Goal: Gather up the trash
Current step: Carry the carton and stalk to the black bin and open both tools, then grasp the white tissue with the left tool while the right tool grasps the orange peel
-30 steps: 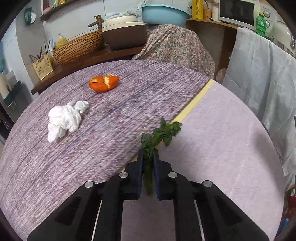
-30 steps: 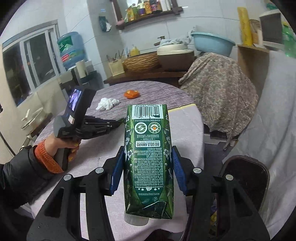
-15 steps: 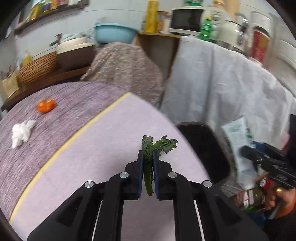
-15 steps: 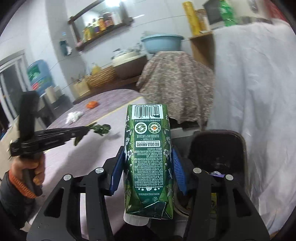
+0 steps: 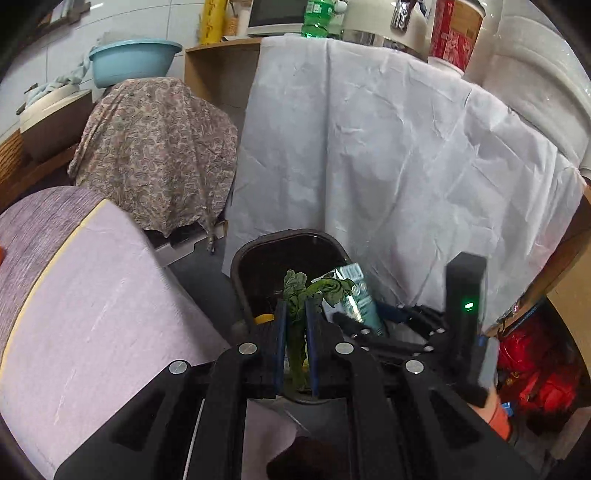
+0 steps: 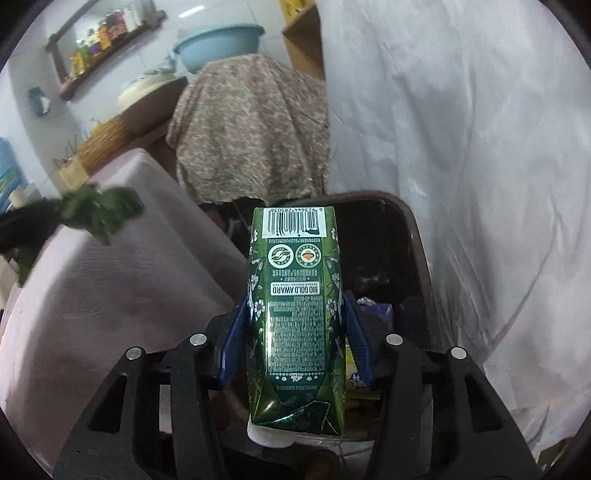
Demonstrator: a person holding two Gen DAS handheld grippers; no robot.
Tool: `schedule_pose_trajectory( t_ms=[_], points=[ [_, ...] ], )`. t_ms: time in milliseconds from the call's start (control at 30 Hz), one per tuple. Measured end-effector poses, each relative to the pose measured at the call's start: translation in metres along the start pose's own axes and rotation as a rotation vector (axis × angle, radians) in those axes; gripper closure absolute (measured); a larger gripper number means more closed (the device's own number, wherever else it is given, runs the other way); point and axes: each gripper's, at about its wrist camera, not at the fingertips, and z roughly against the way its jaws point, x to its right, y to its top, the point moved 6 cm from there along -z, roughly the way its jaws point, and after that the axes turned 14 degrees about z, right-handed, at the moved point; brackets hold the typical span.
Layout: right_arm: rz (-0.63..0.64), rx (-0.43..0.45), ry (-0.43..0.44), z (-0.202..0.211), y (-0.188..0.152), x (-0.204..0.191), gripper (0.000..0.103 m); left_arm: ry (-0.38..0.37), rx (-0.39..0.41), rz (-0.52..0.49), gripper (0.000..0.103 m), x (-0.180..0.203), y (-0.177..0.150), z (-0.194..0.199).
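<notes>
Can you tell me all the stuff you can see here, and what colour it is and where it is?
carton: one, green, gripped upside down over the bin
leaf: one, dark green, wilted, gripped over the bin
bin: one, black, on the floor beside the table, scraps inside
table: one, lilac cloth with a yellow stripe, left
white sheet: one, draped behind the bin
patterned cloth: one, brown paisley, draped over something behind the table
basin: one, light blue, on top at the back
microwave: one, white, on the cabinet
green bottle: one, beside the microwave
left tongs: black with blue pads, shut on the leaf
right tongs: black with blue pads, shut on the carton
</notes>
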Motion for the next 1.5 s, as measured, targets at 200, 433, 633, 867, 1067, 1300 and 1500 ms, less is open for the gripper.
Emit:
schedule_pose_trajectory(
  t_ms=[200, 433, 633, 867, 1067, 1300, 1500],
  points=[
    [-0.042, -0.002, -0.048, -0.014, -0.011, 0.020, 0.037, 0.005, -0.054, -0.005, 0.092, 0.012, -0.004, -0.028],
    [-0.085, 0.049, -0.106, 0.022, -0.028, 0.035, 0.034, 0.028, -0.146, 0.010, 0.092, 0.016, -0.014, -0.070],
    [-0.141, 0.056, -0.161, 0.043, -0.046, 0.053, 0.034, 0.024, -0.204, 0.006, 0.092, 0.021, -0.022, -0.098],
    [-0.179, 0.060, -0.158, 0.052, -0.056, 0.063, 0.034, 0.031, -0.175, -0.010, 0.045, 0.017, -0.024, -0.104],
    [-0.181, 0.074, -0.174, 0.059, -0.059, 0.061, 0.034, -0.017, -0.119, 0.029, 0.035, 0.015, -0.012, -0.092],
    [-0.154, 0.097, -0.168, 0.070, -0.048, 0.051, 0.034, -0.035, -0.070, -0.019, 0.031, 0.024, -0.004, -0.063],
    [-0.137, 0.113, -0.134, 0.076, -0.036, 0.034, 0.033, -0.047, -0.014, -0.037, 0.025, 0.016, 0.001, -0.022]
  ],
)
